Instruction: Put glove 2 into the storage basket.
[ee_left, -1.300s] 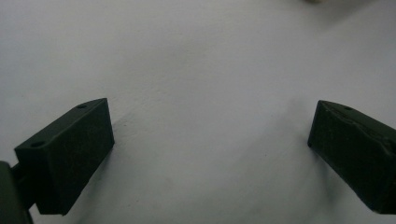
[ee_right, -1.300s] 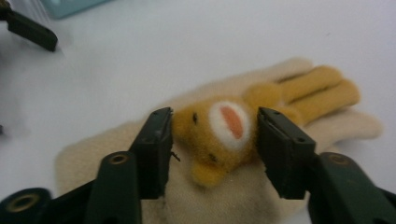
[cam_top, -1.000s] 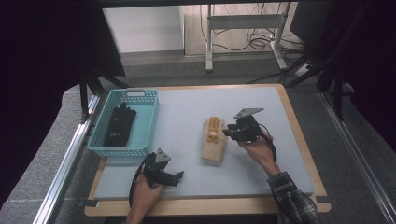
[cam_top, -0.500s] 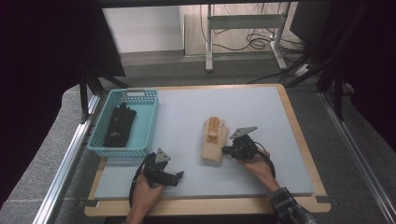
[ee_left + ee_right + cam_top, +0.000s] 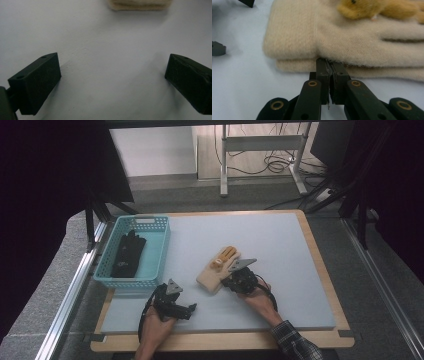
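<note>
A pair of cream knitted gloves (image 5: 214,274) lies stacked on the grey mat (image 5: 280,245), with an orange fuzzy piece (image 5: 224,255) on top. My right gripper (image 5: 231,279) is low at the gloves' right side. In the right gripper view its jaws stand together, and the right gripper (image 5: 329,65) butts its tips against the seam between the two cream gloves (image 5: 352,37), below the orange piece (image 5: 382,10). I see nothing between the pads. My left gripper (image 5: 187,310) rests near the front edge. The left gripper (image 5: 112,80) is open over bare mat, short of the glove cuff (image 5: 140,4).
A turquoise basket (image 5: 150,220) at the mat's left holds black gloves (image 5: 127,252). A wooden border (image 5: 320,255) frames the mat. The left gripper's jaw tip (image 5: 217,48) appears at the left of the right gripper view.
The right gripper has come down and moved left and toward the person, from above the gloves' far right to their near side, and its jaws have closed. The left gripper has not moved.
</note>
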A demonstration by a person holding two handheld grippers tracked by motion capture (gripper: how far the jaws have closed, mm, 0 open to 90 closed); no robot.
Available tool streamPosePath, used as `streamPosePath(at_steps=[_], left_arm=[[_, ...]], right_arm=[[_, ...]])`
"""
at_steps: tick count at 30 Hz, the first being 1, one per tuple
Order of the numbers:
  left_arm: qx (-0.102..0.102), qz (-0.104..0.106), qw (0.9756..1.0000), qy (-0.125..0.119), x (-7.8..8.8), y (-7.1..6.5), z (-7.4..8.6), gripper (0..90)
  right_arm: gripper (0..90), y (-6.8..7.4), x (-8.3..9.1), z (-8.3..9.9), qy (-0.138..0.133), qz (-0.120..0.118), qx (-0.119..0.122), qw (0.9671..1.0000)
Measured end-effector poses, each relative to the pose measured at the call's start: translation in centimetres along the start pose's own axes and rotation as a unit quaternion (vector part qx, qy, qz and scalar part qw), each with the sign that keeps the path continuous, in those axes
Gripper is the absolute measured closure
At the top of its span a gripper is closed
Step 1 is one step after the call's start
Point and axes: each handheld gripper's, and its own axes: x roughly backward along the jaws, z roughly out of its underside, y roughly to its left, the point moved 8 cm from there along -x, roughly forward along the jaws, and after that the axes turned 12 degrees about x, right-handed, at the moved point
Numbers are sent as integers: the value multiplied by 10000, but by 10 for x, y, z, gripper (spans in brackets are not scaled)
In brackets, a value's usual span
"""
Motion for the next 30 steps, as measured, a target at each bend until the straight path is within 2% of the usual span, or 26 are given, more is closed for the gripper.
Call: streamPosePath(at_steps=[3,7,16,19,25,30], left_arm=[[1,2,10000,0,0,0,0,5],[2,0,10000,-10,0,0,0,5],[4,2,10000,-6,0,0,0,13],[18,-4,10000,-12,0,0,0,18],[78,-11,10000,-27,0,0,0,32],[93,-26,9999,-35,0,1,0,40]], right_arm=[[840,1,-1,-1,-3,32,46,10000],[786,0,9,0,-43,78,64,9999],[505,-16,45,18,-142,553,18,9984],[460,-19,54,27,-110,678,-4,9976],[384,-25,70,45,-71,892,-141,9959],[322,-32,86,65,-62,1051,-437,9935]])
